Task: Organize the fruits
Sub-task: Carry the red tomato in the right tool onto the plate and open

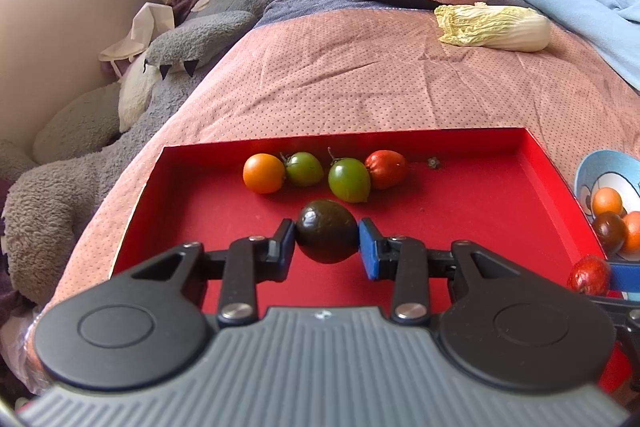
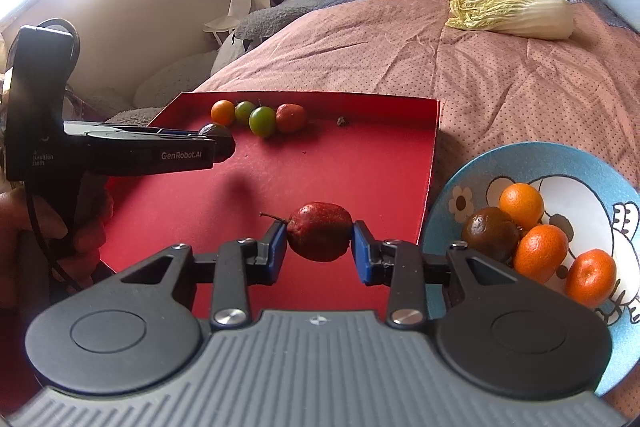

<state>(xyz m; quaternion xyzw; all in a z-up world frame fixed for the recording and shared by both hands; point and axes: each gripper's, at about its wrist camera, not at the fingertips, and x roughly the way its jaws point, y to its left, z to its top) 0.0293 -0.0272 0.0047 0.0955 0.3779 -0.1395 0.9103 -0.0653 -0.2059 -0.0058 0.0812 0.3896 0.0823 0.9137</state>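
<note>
Between the blue pads of the left gripper (image 1: 327,241) sits a dark brown-green fruit (image 1: 326,231), pinched from both sides with the jaws drawn in close around it, above the floor of the red tray (image 1: 480,195). Just beyond that claw a row of four small fruits lies on the tray: an orange one (image 1: 264,173), two green ones (image 1: 305,169) (image 1: 349,179) and a red one (image 1: 386,169), with a loose dried stem cap (image 1: 432,163) off to the right of them.

The right gripper (image 2: 320,241) likewise clamps a wrinkled red fruit (image 2: 319,237), its thin stem poking past the left pad. Whether either held fruit touches the tray cannot be told.

To the right of this claw a blue cartoon plate (image 2: 472,179) holds three orange fruits (image 2: 521,205) and one dark one (image 2: 490,233); the left view shows only its cut-off edge. The right view alone shows the left gripper from the side, with a hand (image 2: 86,227) on its handle, blurred at the frame's margin. Far ahead on the pink quilt (image 2: 400,67) lies a napa cabbage (image 2: 512,13).
</note>
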